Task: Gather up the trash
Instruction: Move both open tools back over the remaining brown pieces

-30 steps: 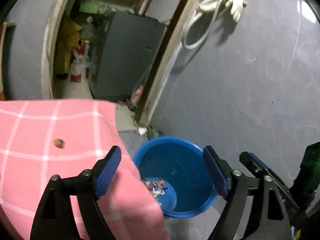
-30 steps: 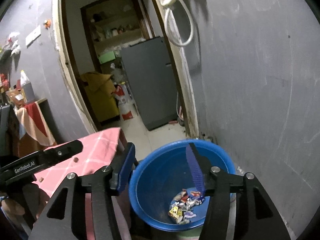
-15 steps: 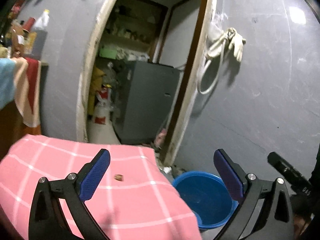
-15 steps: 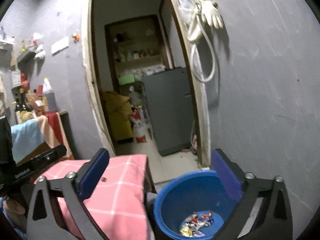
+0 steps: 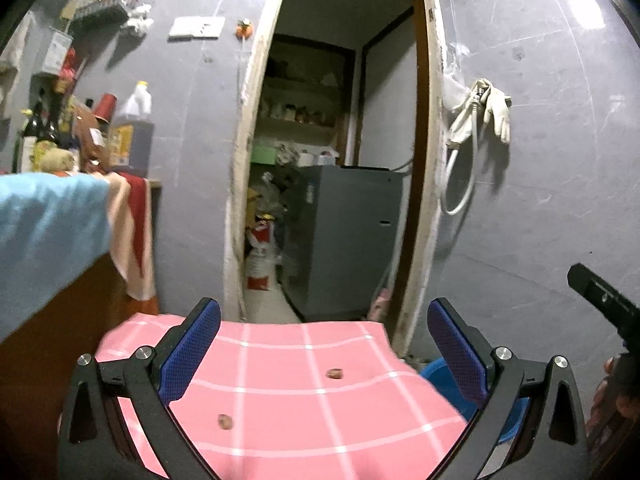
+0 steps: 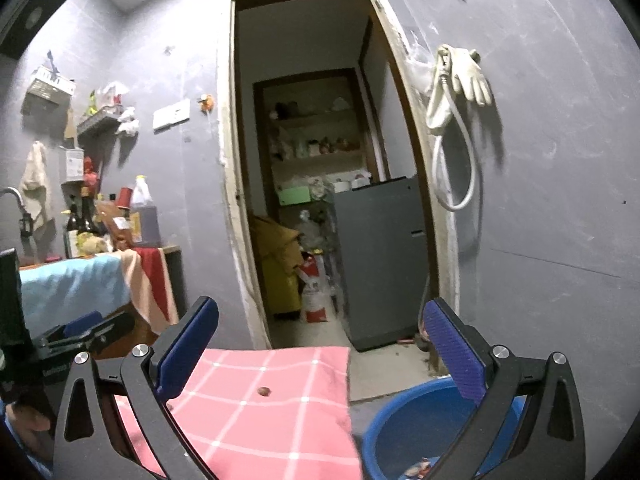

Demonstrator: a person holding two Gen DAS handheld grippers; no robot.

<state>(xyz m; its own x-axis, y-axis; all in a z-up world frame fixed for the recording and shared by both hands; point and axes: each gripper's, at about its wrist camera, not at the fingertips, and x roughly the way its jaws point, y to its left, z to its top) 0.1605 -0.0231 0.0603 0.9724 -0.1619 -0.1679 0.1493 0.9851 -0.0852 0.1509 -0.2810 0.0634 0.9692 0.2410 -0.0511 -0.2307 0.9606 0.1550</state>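
Observation:
A pink checked cloth [image 5: 304, 400] covers a table. Two small brown scraps lie on it, one near the right [image 5: 334, 373] and one nearer me [image 5: 225, 421]; the right wrist view shows one scrap [image 6: 263, 391]. A blue bin [image 6: 404, 424] stands on the floor right of the table, with wrappers [image 6: 416, 470] at its bottom; only its rim [image 5: 436, 372] shows in the left wrist view. My left gripper [image 5: 324, 344] is open and empty above the cloth. My right gripper [image 6: 320, 340] is open and empty, between the table edge and the bin.
A doorway straight ahead leads to a room with a grey cabinet [image 5: 344, 240] and sacks. A counter at the left holds bottles [image 6: 140, 216] and draped towels [image 5: 48, 220]. A glove and hose [image 6: 460, 80] hang on the grey wall at the right.
Both grippers have risen and tilted up from over the bin to face the doorway. The left one has swung left over the cloth. Both stay open.

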